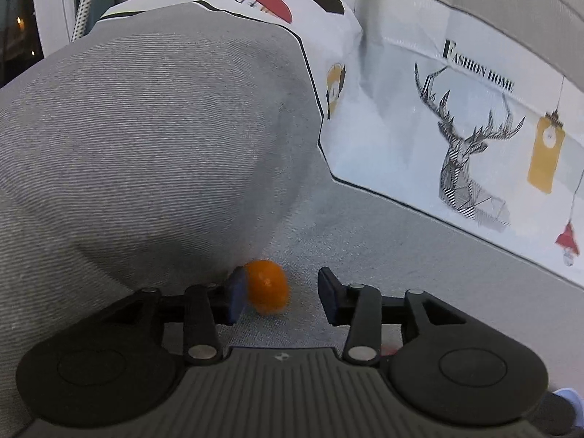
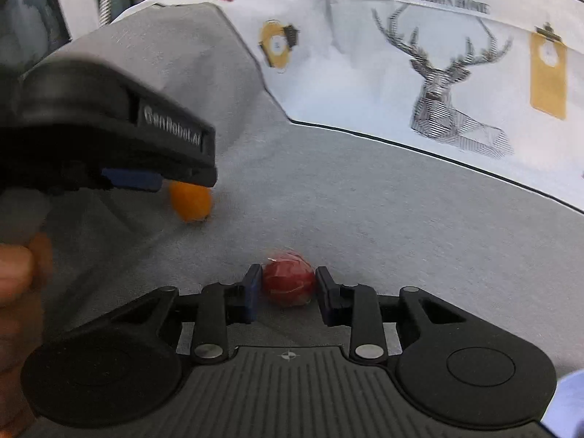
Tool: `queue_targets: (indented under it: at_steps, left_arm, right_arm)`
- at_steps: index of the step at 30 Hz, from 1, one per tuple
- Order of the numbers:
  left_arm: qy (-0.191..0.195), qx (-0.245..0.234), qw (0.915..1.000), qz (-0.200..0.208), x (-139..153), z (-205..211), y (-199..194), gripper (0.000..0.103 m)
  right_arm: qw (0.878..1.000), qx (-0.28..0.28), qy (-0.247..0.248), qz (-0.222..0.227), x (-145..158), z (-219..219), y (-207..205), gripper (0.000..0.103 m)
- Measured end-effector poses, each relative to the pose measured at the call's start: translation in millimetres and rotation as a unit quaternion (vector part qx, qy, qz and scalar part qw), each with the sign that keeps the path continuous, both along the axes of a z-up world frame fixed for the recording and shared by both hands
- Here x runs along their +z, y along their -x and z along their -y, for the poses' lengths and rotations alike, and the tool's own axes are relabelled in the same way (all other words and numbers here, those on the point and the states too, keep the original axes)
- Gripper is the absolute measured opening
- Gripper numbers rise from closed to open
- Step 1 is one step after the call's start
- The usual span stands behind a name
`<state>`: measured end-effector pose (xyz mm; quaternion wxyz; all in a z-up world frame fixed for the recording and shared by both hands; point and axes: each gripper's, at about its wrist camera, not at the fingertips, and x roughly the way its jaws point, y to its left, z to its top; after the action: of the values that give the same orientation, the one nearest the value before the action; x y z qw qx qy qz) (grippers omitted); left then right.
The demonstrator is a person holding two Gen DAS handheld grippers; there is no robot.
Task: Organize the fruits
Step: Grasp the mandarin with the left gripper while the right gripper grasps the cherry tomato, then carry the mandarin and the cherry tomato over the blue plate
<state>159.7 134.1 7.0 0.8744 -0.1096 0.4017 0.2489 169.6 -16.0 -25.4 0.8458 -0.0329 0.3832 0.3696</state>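
A small orange fruit [image 1: 266,286] lies on the grey sofa seat between my left gripper's fingers, touching the left pad; the right pad stands apart from it. My left gripper [image 1: 281,297] is open. In the right wrist view the same orange fruit [image 2: 191,202] shows under the left gripper's body [image 2: 109,135]. My right gripper [image 2: 288,290] has its pads against both sides of a small red fruit [image 2: 288,279], which rests on the seat.
A grey cushion [image 1: 146,146] bulges at the left, right behind the orange fruit. A white printed cover with a deer and "Fashion Home" [image 1: 463,153] drapes the sofa back. A hand [image 2: 14,277] shows at the left edge.
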Motion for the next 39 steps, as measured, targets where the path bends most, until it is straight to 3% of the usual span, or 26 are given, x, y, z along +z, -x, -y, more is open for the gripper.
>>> queue_targets:
  at_steps: [3,9,11,15,19,24,27,29,32,34,35,37,39]
  left_arm:
    - [-0.031,-0.002,0.9991,-0.028,-10,6,-12,0.05]
    - [-0.071,-0.002,0.9958,-0.057,-28,10,-25,0.051]
    - [-0.08,0.0,0.9951,-0.058,-29,10,-26,0.037]
    - [-0.071,-0.001,0.9961,-0.052,-24,9,-17,0.036]
    - [-0.035,-0.019,0.9988,-0.028,-7,16,3,0.036]
    - [0.01,-0.088,0.9961,-0.009,18,35,36,0.036]
    - [0.071,-0.126,0.9894,-0.002,33,42,63,0.036]
    - [0.089,-0.146,0.9853,-0.001,38,49,84,0.036]
    - [0.133,-0.148,0.9799,-0.002,31,58,112,0.036]
    - [0.19,-0.156,0.9692,0.011,27,60,127,0.036]
    - [0.2,-0.167,0.9654,0.01,25,65,131,0.036]
    - [0.202,-0.184,0.9619,-0.014,15,74,133,0.036]
    - [0.173,-0.187,0.9662,-0.039,8,82,132,0.036]
  right_arm:
    - [0.999,-0.036,0.015,-0.004,6,17,-4,0.033]
    - [0.997,-0.08,-0.005,-0.015,32,58,-2,0.033]
    - [0.996,-0.085,-0.011,-0.012,43,68,6,0.033]
    - [0.996,-0.087,-0.022,-0.009,64,84,34,0.033]
    - [0.997,-0.078,-0.028,0.004,85,102,62,0.033]
    - [0.998,-0.059,-0.032,0.012,102,125,102,0.033]
    - [0.998,-0.051,-0.028,0.01,98,134,124,0.033]
    - [0.998,-0.049,-0.03,0.001,89,136,135,0.033]
    - [0.999,-0.036,-0.019,-0.009,67,132,152,0.033]
    - [1.0,-0.024,0.005,-0.015,55,126,159,0.033]
    - [1.0,-0.02,0.015,-0.018,50,123,160,0.033]
    - [0.999,-0.02,0.031,-0.021,43,122,159,0.033]
    - [0.999,-0.027,0.037,-0.028,36,124,154,0.033]
